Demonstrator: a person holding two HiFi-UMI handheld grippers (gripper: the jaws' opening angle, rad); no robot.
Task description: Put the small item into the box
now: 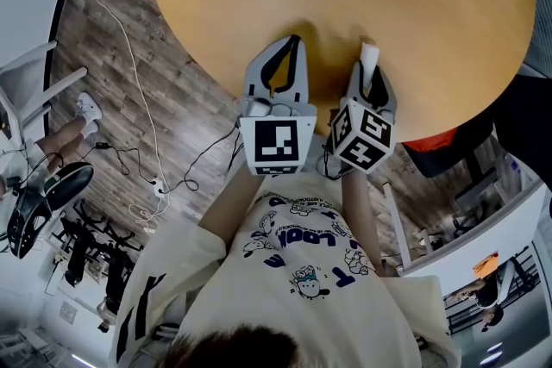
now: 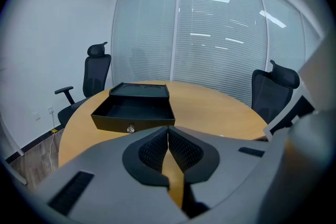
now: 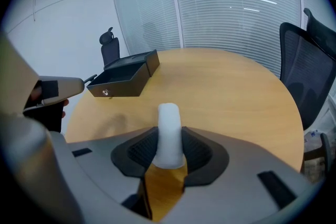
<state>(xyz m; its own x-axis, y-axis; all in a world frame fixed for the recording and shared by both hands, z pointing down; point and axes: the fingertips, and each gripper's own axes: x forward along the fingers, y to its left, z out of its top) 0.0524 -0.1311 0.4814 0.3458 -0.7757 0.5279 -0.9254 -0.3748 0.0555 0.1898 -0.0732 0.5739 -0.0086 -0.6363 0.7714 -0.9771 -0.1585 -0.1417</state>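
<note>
Right gripper (image 3: 169, 150) grasps small white item (image 3: 169, 120), upright between pads, over near part of round table (image 3: 231, 92). Left gripper (image 2: 168, 145) clenched, empty. Open black box (image 3: 123, 81) well apart, far side. Pick-up seems done; carrying and release into box remain

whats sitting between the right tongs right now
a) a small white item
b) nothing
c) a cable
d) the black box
a: the right gripper view shows a small white item standing upright, pinched between the pads of the right tongs, while the black box sits apart, farther off on the table.
</note>
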